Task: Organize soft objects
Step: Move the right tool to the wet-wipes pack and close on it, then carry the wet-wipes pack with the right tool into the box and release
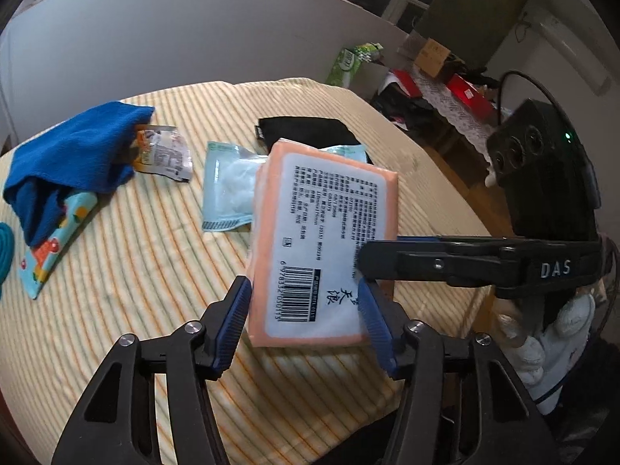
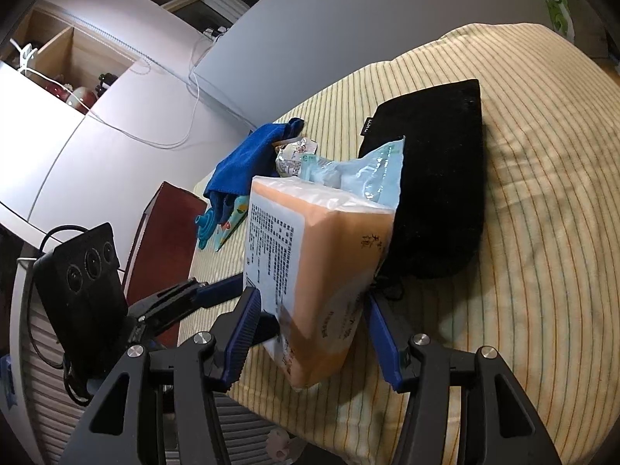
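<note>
An orange tissue pack (image 1: 325, 248) with a white label and barcode stands tilted above the striped cloth. My left gripper (image 1: 304, 302) has a blue pad on each side of its lower end and is shut on it. My right gripper (image 1: 360, 267) reaches in from the right and pinches the pack's right edge. In the right wrist view the pack (image 2: 321, 271) sits between my right gripper's (image 2: 310, 321) pads, and the left gripper (image 2: 217, 290) holds its far side. A black pouch (image 2: 434, 186) lies behind it.
On the striped cloth (image 1: 135, 290) lie a blue towel (image 1: 69, 162), a light-blue wipes packet (image 1: 228, 190), a snack wrapper (image 1: 162, 151), a patterned pouch (image 1: 54, 244) and the black pouch (image 1: 306, 131). A grey panel (image 1: 174, 31) stands behind. Clutter (image 1: 438, 89) sits off the right edge.
</note>
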